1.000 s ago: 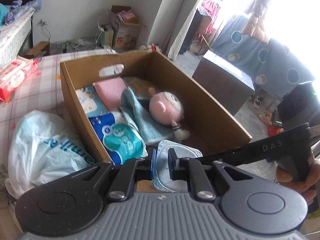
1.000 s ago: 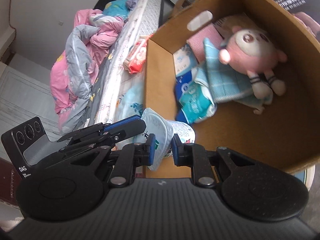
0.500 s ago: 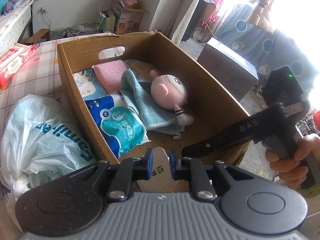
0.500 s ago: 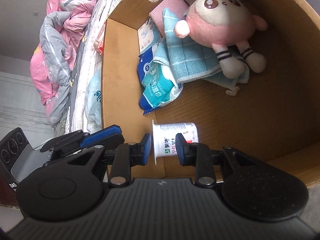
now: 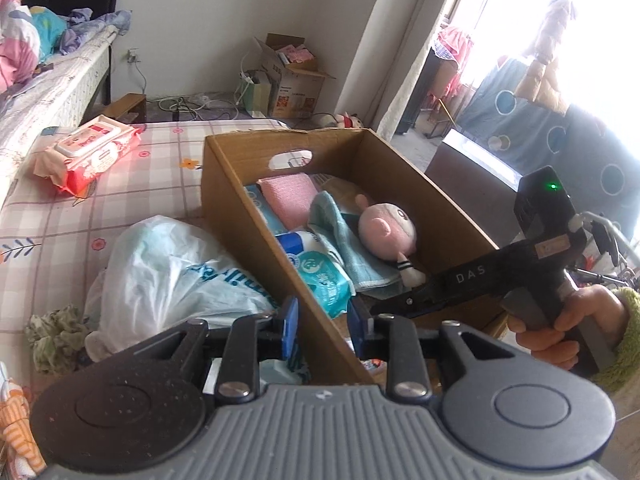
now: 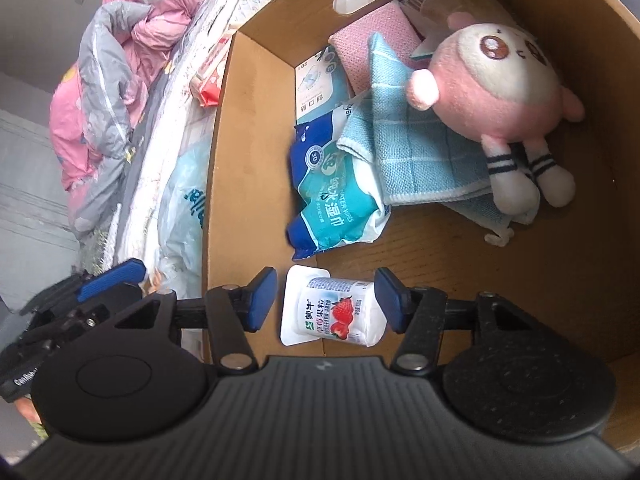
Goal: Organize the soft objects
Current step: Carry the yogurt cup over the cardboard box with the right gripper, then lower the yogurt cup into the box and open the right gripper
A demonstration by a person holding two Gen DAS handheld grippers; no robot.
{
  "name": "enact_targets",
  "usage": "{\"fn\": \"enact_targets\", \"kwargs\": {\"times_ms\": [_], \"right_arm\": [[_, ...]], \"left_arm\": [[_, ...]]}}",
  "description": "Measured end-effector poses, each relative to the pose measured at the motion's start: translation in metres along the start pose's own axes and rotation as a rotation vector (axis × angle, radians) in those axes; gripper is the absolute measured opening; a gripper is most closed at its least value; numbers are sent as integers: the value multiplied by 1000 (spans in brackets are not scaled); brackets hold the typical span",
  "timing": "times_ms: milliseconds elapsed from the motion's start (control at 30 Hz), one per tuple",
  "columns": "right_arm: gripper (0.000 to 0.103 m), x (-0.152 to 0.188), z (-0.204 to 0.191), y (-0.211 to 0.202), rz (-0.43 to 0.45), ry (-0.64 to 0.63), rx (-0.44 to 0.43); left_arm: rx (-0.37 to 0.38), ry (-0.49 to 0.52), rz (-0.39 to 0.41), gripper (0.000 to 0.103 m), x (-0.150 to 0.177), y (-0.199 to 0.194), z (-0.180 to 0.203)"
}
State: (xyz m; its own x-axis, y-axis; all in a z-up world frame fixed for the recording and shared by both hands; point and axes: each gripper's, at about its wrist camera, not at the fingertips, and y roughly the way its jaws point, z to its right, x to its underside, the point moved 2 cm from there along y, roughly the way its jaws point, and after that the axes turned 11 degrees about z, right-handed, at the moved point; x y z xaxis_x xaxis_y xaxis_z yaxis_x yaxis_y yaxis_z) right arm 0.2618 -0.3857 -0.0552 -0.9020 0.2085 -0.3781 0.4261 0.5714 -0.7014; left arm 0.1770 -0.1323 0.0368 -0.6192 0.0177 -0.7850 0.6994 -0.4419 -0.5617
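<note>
**One yogurt cup down in the box, both grippers letting go**

The cardboard box (image 6: 248, 128) sits on the checked bedspread (image 5: 80, 216), and I count six things inside it. One yogurt cup (image 6: 332, 312) with a strawberry label lies on its side on the box floor near the front wall. One blue-and-teal wipes pack (image 6: 336, 200) lies just behind it. One pale flat packet (image 6: 316, 88) is farther back, beside one pink folded cloth (image 6: 372, 44). One blue checked towel (image 6: 424, 148) is spread in the middle, with one pink plush doll (image 6: 500, 92) resting on it.

Two grippers are at work. The right gripper (image 6: 326, 304) hangs over the cup with its blue pads spreading; the cup lies between them, with a clear gap on each side. The left gripper (image 5: 322, 326) straddles the box's left wall, its jaws opening, with nothing clamped. A hand (image 5: 560, 324) in a green sleeve holds the right tool.

Outside the box I see one white plastic bag (image 5: 168, 276) against its wall, and one red wipes pack (image 5: 88, 152) farther off on the bedspread.
</note>
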Motion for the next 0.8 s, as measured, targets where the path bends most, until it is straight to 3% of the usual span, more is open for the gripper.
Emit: {"fn": "enact_targets", "kwargs": {"times_ms": [300,600,800], "right_arm": [[53,5,-42,16,-15,-194,88],[53,11,-64,49,-63,-322,215],[30,11,-66,47,-55,-348,224]], "left_arm": [[-57,-87,11,30,14,-22,-42],[-45,-117,16,33,20,-31,-58],[-35,-124,17,33,21,-32,-63]]}}
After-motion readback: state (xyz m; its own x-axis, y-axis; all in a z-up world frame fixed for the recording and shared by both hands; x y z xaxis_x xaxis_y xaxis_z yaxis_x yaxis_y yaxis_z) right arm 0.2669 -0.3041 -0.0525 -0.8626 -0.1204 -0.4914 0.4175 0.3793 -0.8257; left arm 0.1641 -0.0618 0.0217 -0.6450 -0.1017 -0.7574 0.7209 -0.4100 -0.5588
